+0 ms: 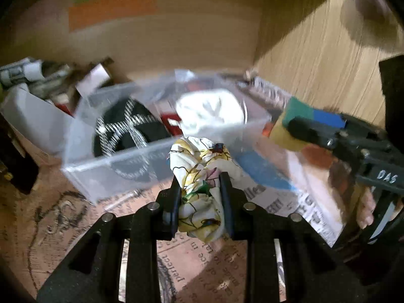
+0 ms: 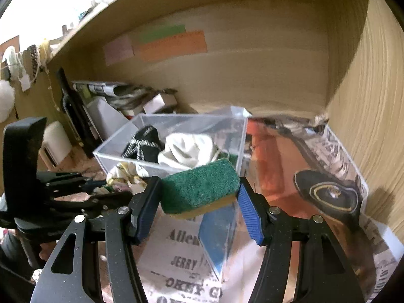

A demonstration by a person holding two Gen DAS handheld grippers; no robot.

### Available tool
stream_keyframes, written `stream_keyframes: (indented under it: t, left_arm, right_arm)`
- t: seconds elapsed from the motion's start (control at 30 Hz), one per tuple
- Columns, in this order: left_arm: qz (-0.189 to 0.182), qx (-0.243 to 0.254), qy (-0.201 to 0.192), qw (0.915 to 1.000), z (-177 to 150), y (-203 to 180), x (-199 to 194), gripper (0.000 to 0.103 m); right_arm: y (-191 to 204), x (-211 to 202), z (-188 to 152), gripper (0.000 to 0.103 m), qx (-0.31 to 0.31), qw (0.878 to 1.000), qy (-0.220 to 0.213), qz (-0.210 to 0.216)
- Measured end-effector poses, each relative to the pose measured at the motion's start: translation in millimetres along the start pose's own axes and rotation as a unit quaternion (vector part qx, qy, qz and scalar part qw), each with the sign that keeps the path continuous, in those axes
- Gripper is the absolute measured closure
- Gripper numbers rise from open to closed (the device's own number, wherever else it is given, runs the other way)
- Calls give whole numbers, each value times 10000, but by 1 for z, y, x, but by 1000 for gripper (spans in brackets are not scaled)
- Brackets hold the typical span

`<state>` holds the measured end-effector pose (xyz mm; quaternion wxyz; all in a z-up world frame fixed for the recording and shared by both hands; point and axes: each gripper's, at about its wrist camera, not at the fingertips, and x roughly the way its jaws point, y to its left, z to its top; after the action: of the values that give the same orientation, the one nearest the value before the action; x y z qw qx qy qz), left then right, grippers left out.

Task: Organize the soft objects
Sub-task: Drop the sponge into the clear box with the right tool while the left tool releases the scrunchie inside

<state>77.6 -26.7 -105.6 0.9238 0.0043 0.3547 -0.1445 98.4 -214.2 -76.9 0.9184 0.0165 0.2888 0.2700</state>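
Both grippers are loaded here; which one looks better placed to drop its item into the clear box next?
Probably the right gripper: its sponge sits at the clear box rim. The left gripper holds the floral cloth lower, against the front wall.

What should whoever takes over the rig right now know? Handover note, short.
Left gripper: shut on the floral cloth, held just in front of the clear bin.
Right gripper: shut on the green sponge, near the bin's front corner.
Done: black patterned cloth and white cloth are in the bin.
Left: put both held items into the bin. The dark item on the newspaper at right is probably next.
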Motion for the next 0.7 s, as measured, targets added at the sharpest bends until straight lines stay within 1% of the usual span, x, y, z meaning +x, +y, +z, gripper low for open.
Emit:
stream_keyframes:
  t: [0.13, 0.23, 0.33, 0.5, 0.7]
  left_arm:
    - [89, -120, -410, 9990, 13, 10, -24, 75]
    - [243, -178, -695, 9971, 20, 14, -38, 75]
    - [382, -219, -879, 9952, 26, 24, -46, 75]
    - [560, -276, -942, 9936, 39, 41, -41, 75]
    - [693, -335, -749, 9942, 43, 58, -19, 75]
  right_arm:
    - [7, -4, 12, 46, -40, 9998, -213, 51]
    - [12, -4, 20, 46, -48, 9993, -337, 123]
    - [18, -1, 26, 46, -76, 9989, -417, 190]
    - [30, 17, 36, 46, -187, 9985, -400, 332]
    - [42, 45, 41, 46, -307, 9982, -255, 444]
